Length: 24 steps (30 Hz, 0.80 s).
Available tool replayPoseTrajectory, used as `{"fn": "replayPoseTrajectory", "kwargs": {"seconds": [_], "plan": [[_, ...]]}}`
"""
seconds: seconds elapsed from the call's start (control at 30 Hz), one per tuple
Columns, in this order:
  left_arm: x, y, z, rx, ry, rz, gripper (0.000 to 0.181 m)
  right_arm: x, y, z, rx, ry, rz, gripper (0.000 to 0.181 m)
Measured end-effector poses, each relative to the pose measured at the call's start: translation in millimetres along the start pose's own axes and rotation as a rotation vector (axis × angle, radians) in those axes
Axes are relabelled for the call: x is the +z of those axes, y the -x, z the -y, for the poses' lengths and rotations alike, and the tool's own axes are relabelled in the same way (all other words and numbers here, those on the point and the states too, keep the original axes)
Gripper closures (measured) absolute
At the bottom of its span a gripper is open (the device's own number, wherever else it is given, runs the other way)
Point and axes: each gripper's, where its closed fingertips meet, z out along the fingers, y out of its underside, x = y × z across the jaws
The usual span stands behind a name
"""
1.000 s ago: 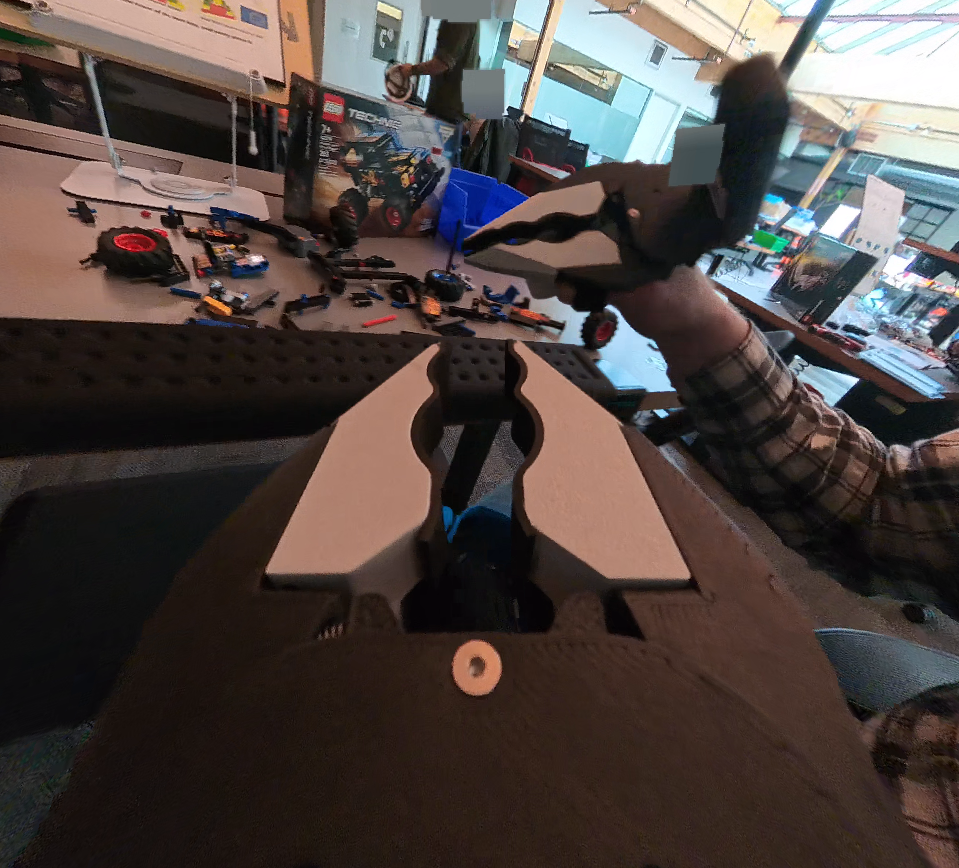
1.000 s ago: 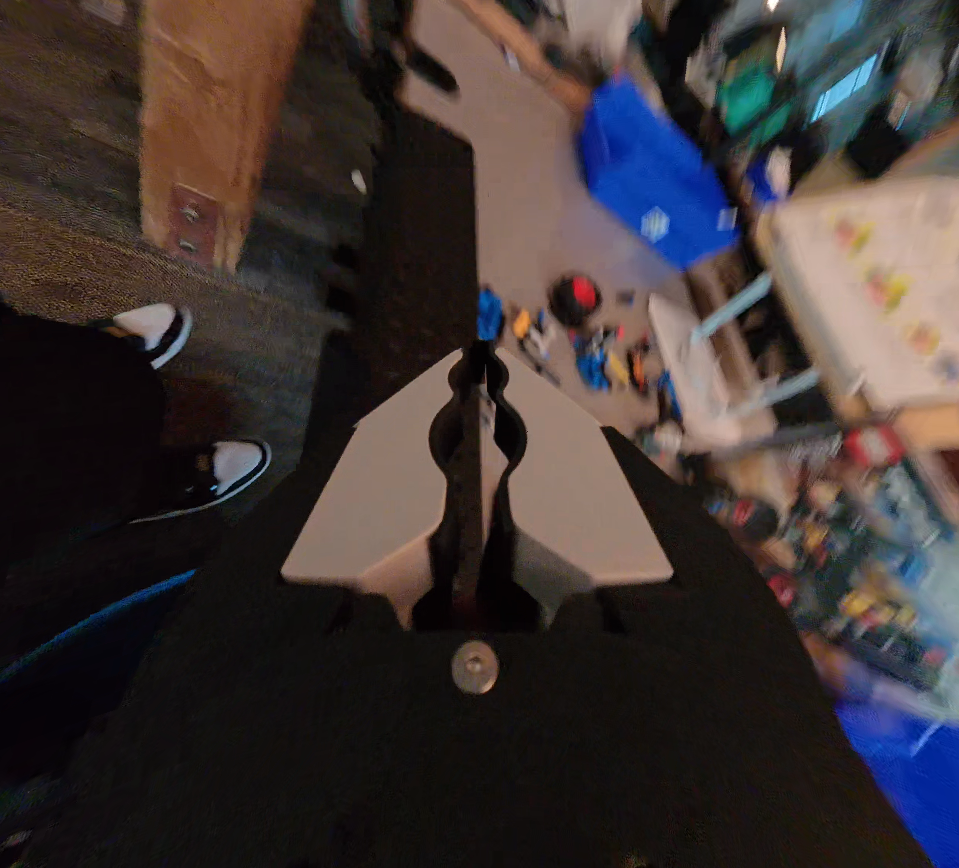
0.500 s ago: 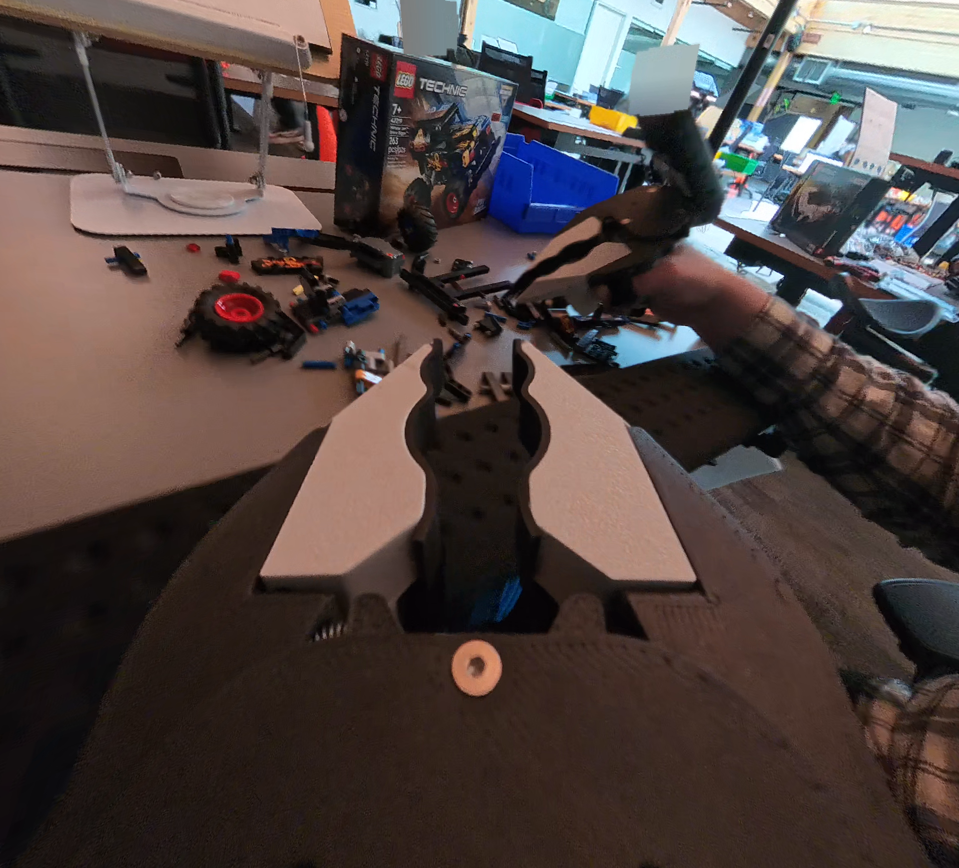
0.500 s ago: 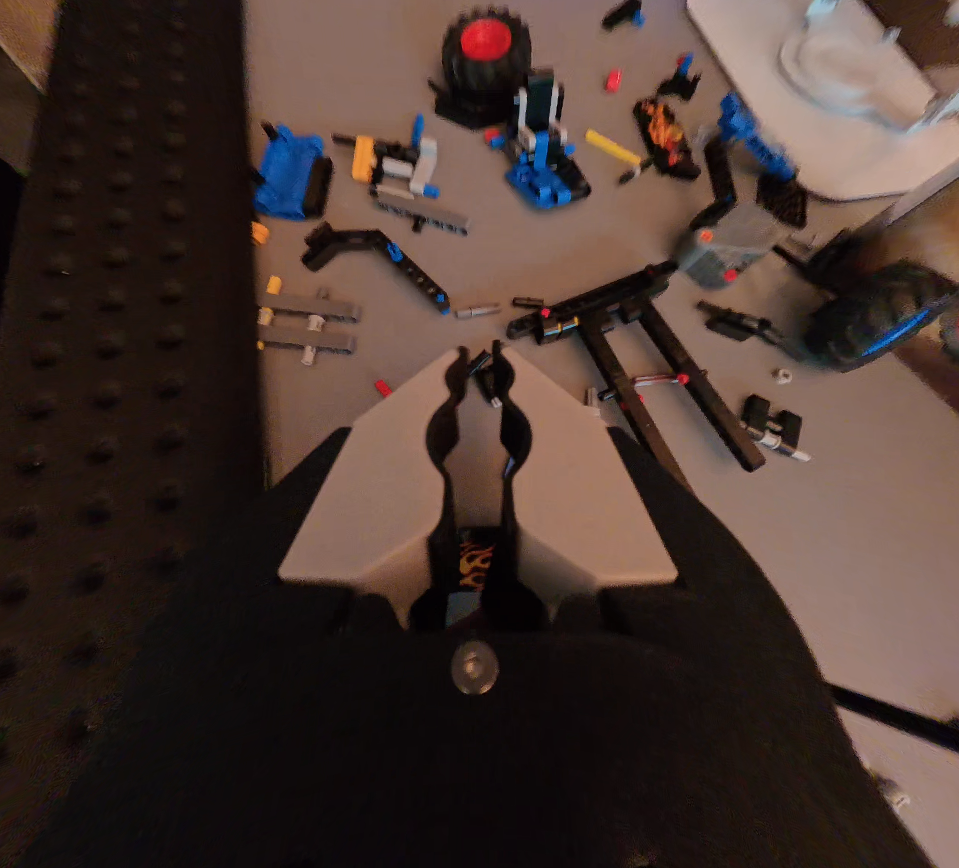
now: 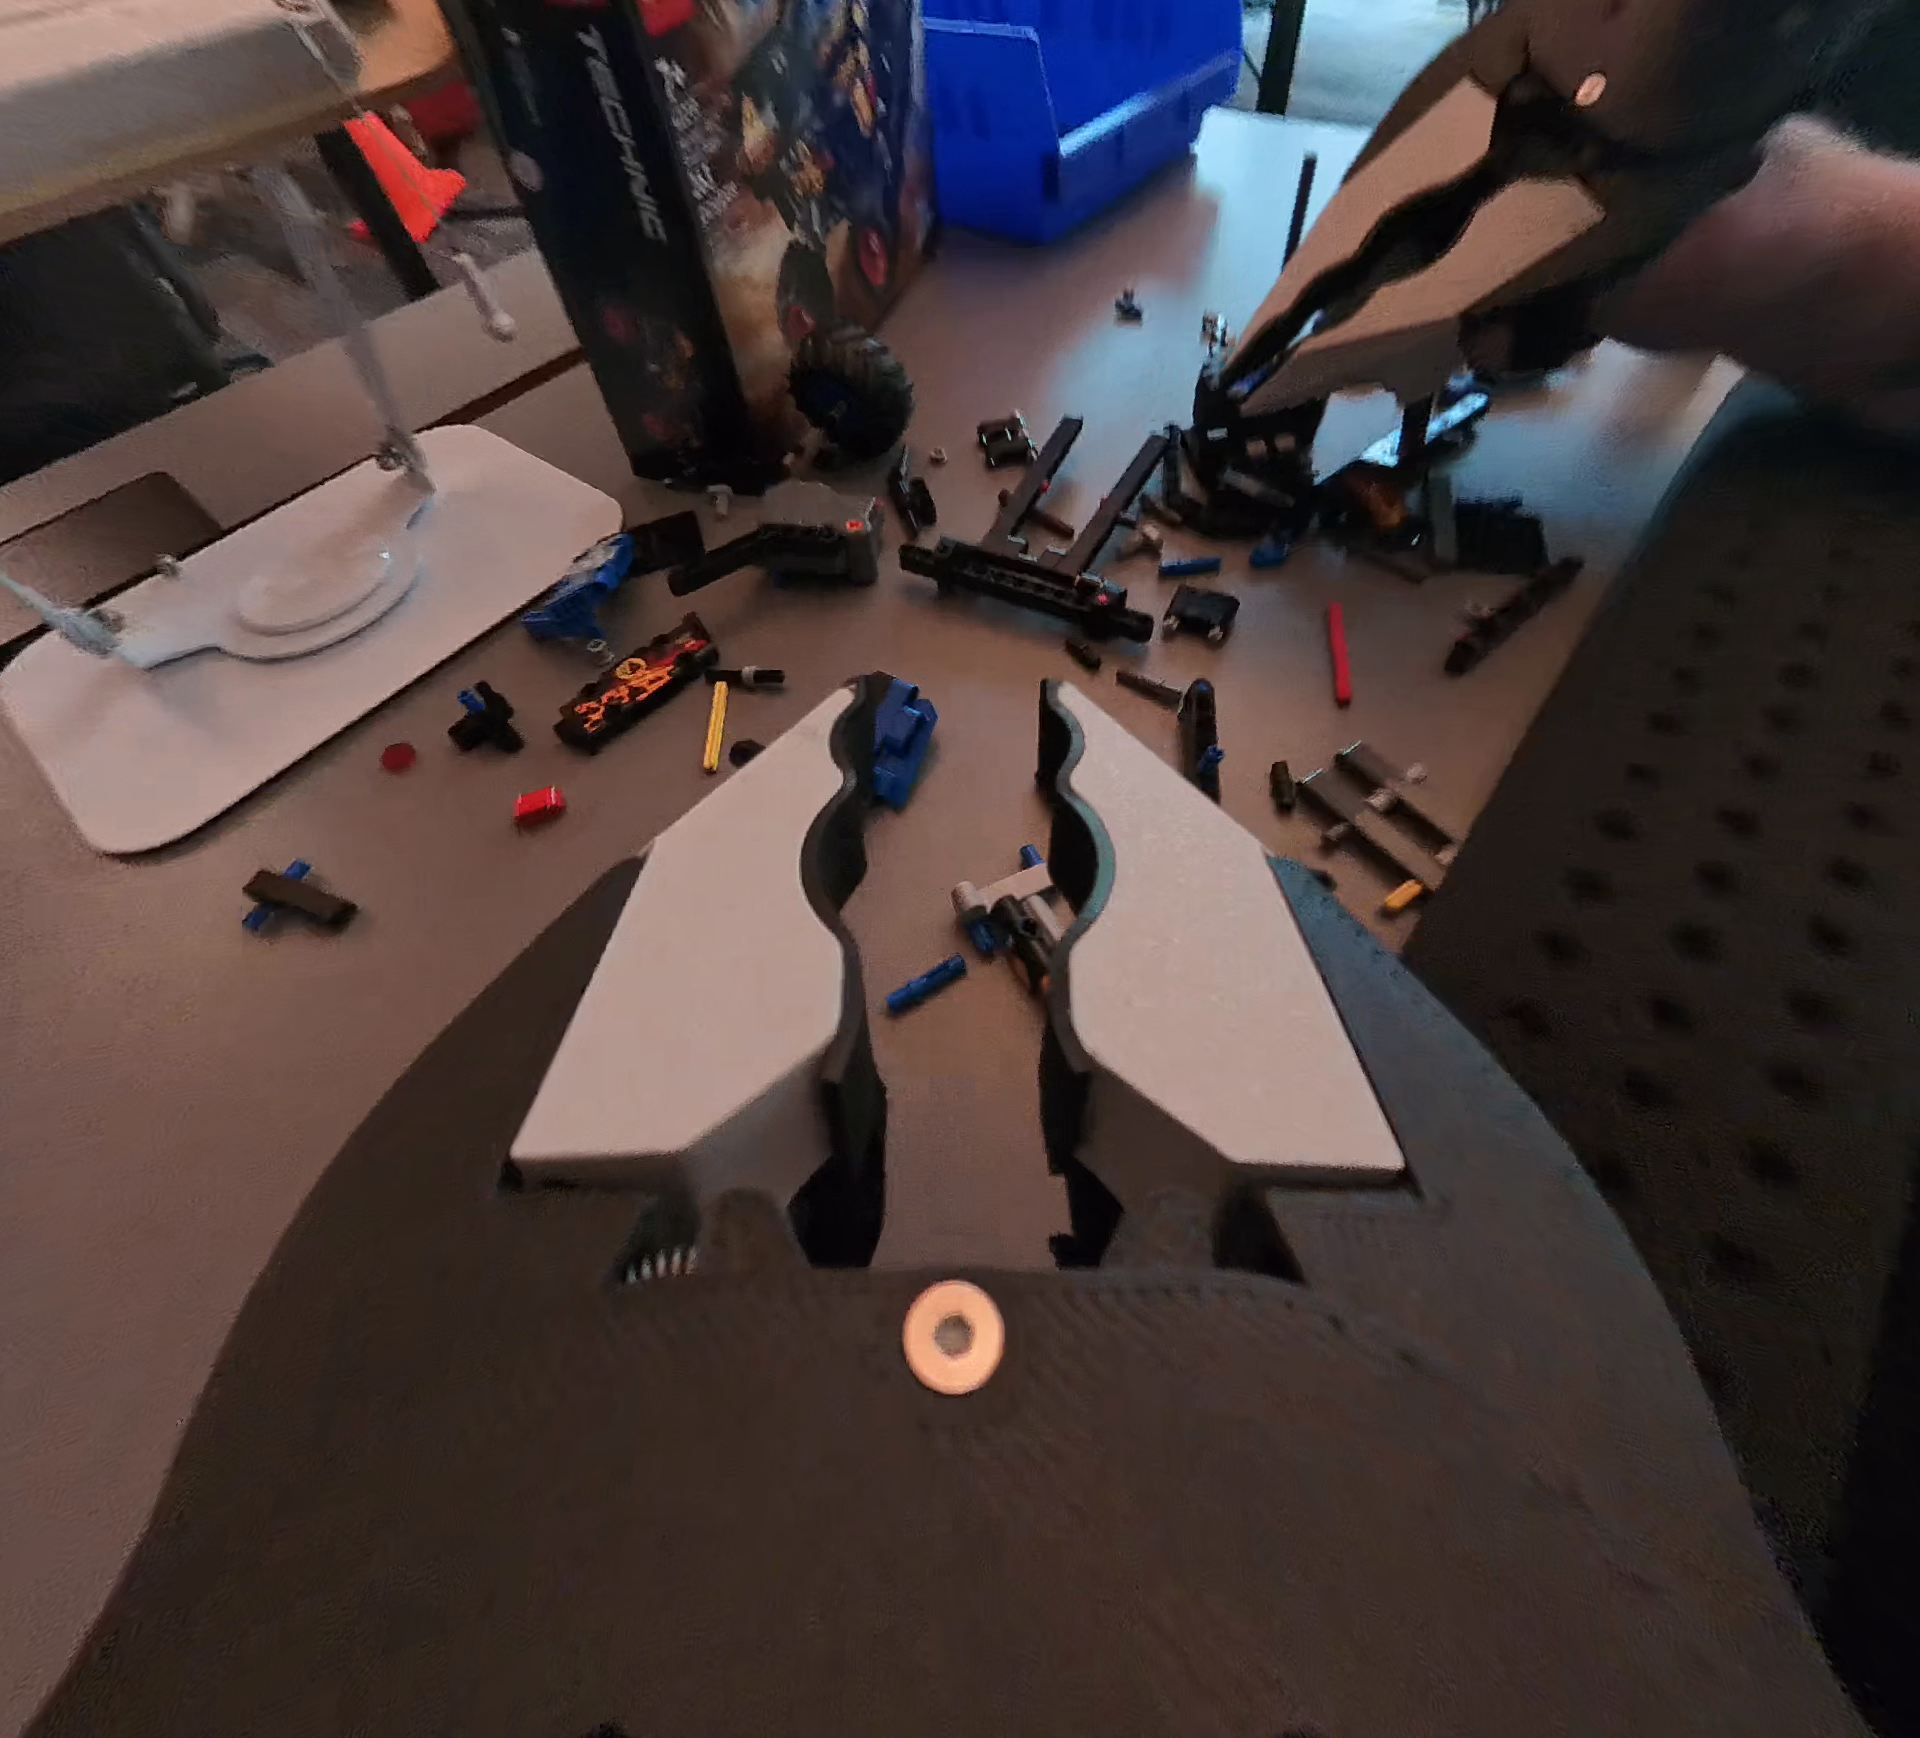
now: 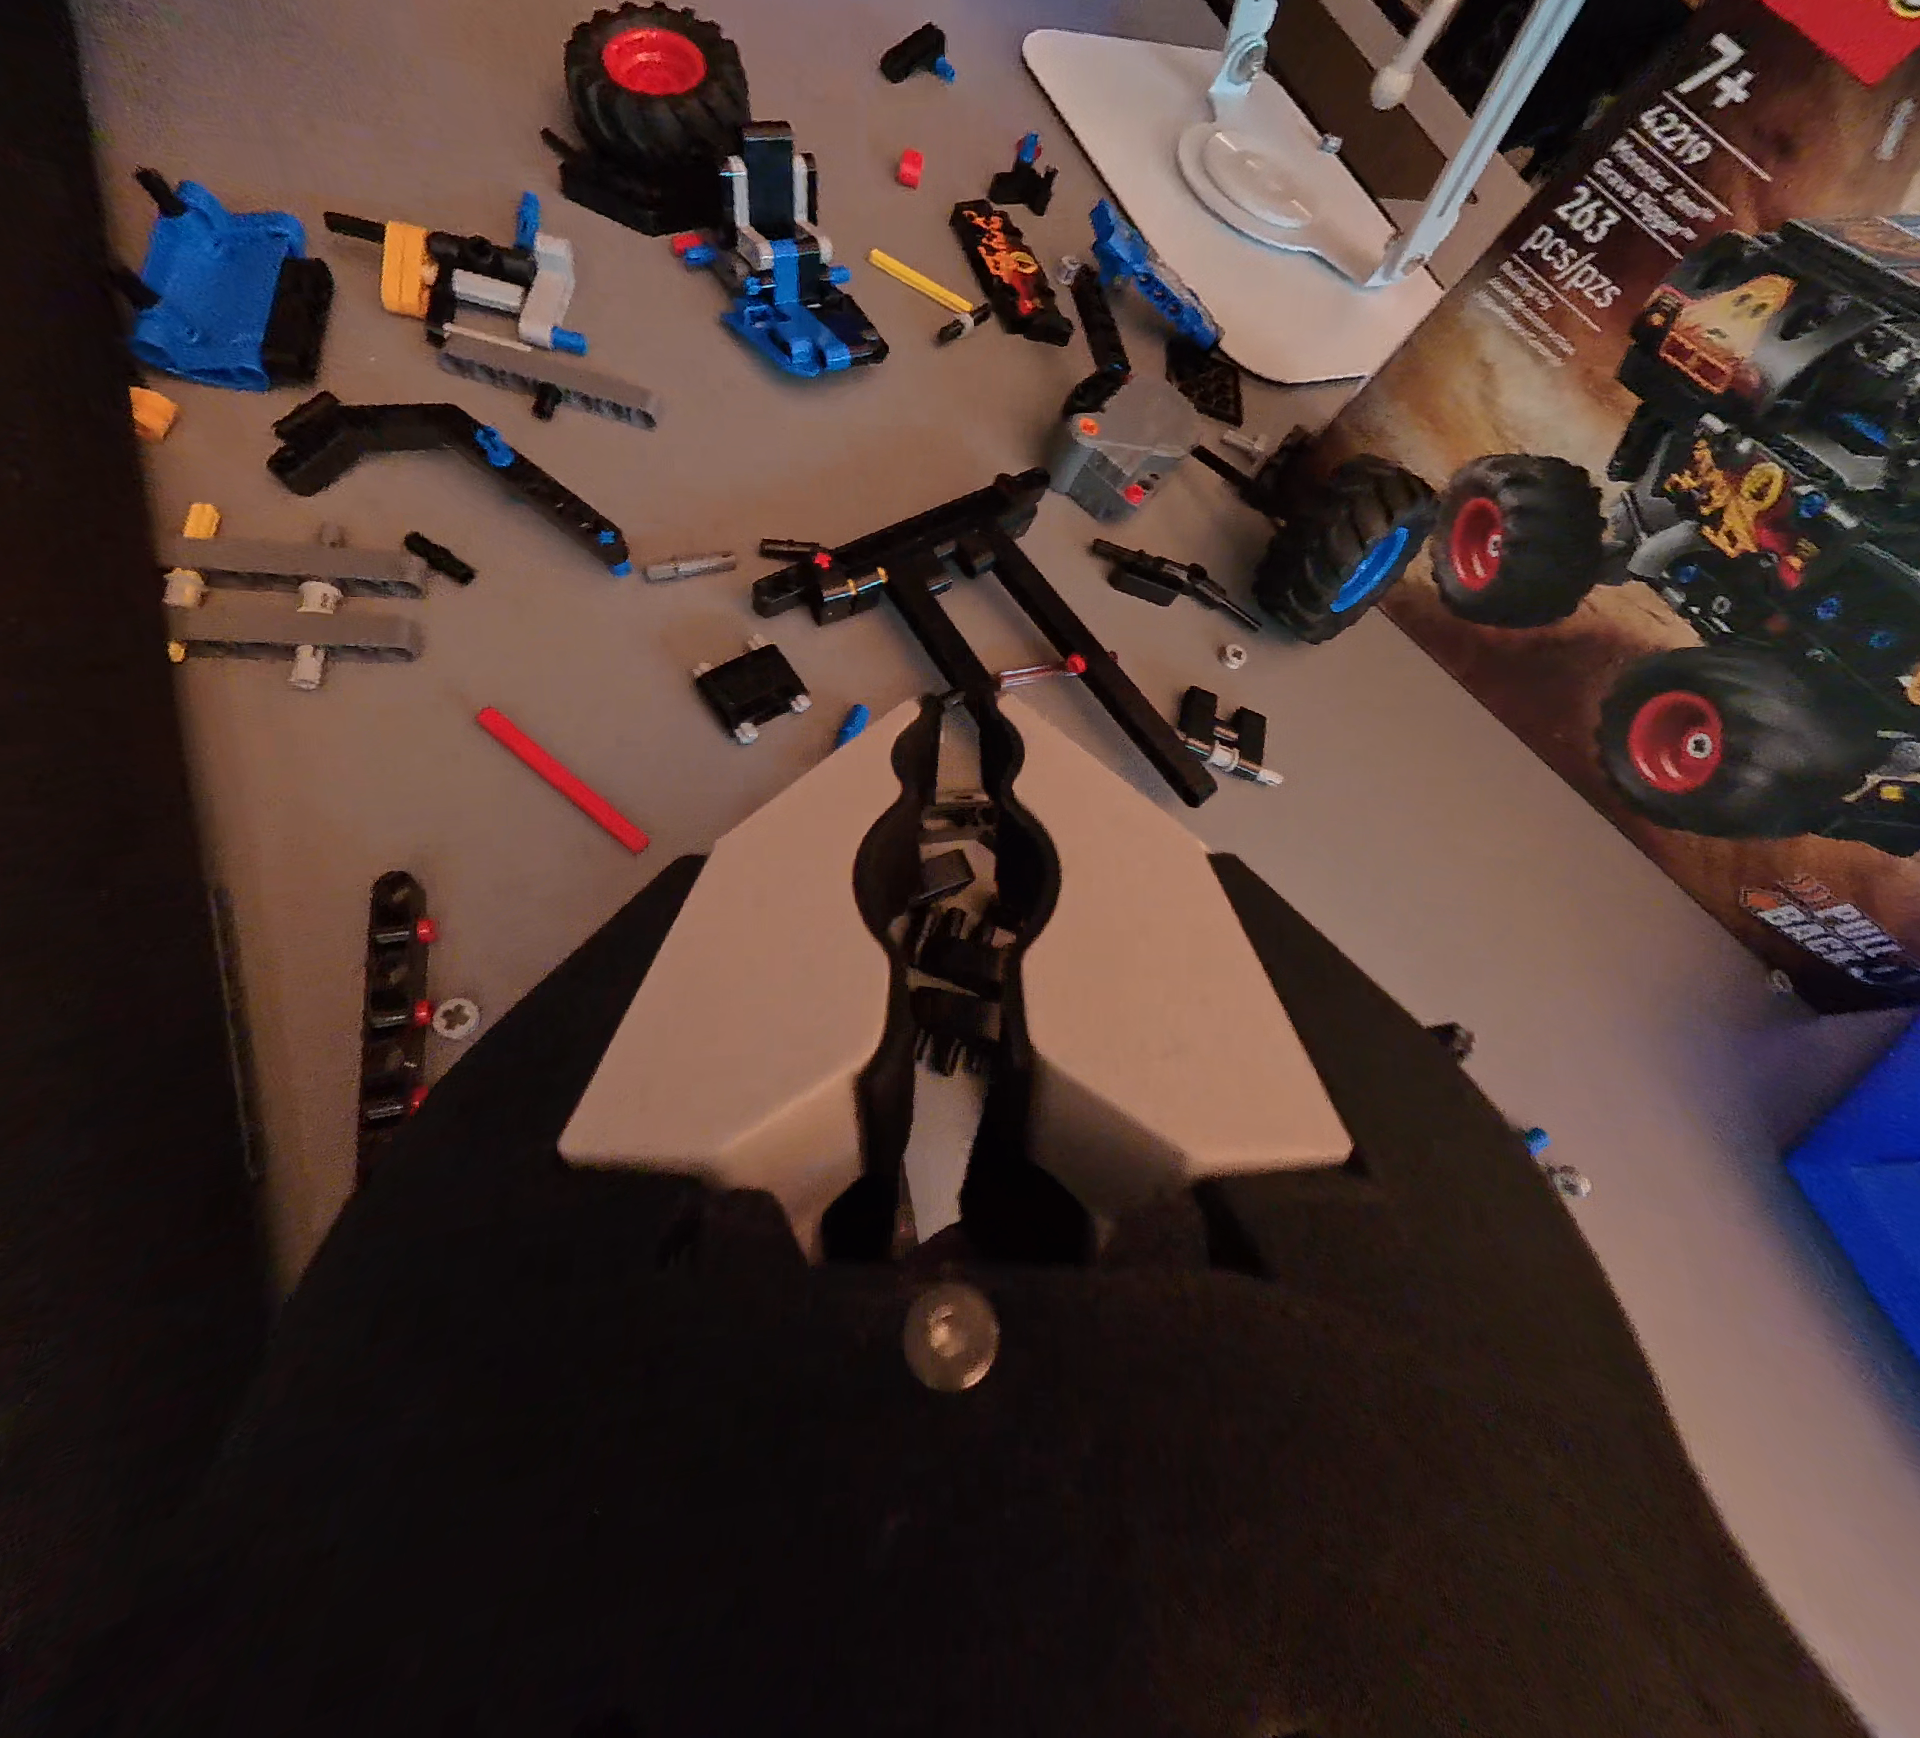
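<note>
Loose building-set parts lie scattered on a grey table (image 5: 156, 1013). My left gripper (image 5: 956, 701) is open and empty, low over the table. A blue piece (image 5: 899, 738) lies at its left fingertip, and a small grey and blue assembly (image 5: 1003, 909) lies between its fingers. My right gripper (image 6: 951, 706) is shut, its tips down on a black assembly (image 5: 1247, 452) beside a black beam frame (image 6: 935, 566). I cannot tell whether it grips anything. It also shows in the left wrist view (image 5: 1236, 369) at the upper right.
The set's box (image 5: 707, 130) stands at the back with a blue-hubbed tire (image 6: 1340, 545) against it. A blue bin (image 5: 1070, 67) is behind. A white stand base (image 6: 1236, 202), a red-hubbed wheel (image 6: 655, 78), a red axle (image 6: 561, 779) and a black studded mat (image 5: 1683, 857) are nearby. One gripper's finger ends stand about 20 cm off the other's. Between my right fingertips and the red axle (image 6: 561, 779) there is roughly 9 cm. Look for it in the left wrist view (image 5: 1343, 646) too.
My left gripper has moved forward over the table and opened. My right gripper has come down from the air to the black parts and stayed shut.
</note>
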Motion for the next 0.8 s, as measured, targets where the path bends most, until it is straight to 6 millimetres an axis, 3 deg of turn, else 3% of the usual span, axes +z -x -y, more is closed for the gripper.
{"fn": "replayPoseTrajectory", "kwargs": {"seconds": [0.23, 0.33, 0.53, 0.8], "plan": [[35.3, 4.0, -24.9, 0.159, 0.074, 0.059, 0.153, -1.6, 12.4, 3.5, 0.012, -0.015, 0.045, 0.173], [32.3, 6.6, -39.1, 0.224, 0.141, 0.114, 0.153, 4.1, 18.9, 0.8, -0.025, 0.005, 0.051, 0.172], [22.1, 0.5, -29.1, 0.194, 0.049, 0.123, 0.154, 16.8, 17.2, -22.8, -0.002, 0.085, 0.094, 0.164], [26.9, -8.3, -30.2, 0.167, 0.045, 0.098, 0.149, 10.0, 12.2, -20.0, -0.058, 0.047, 0.090, 0.159]]}}
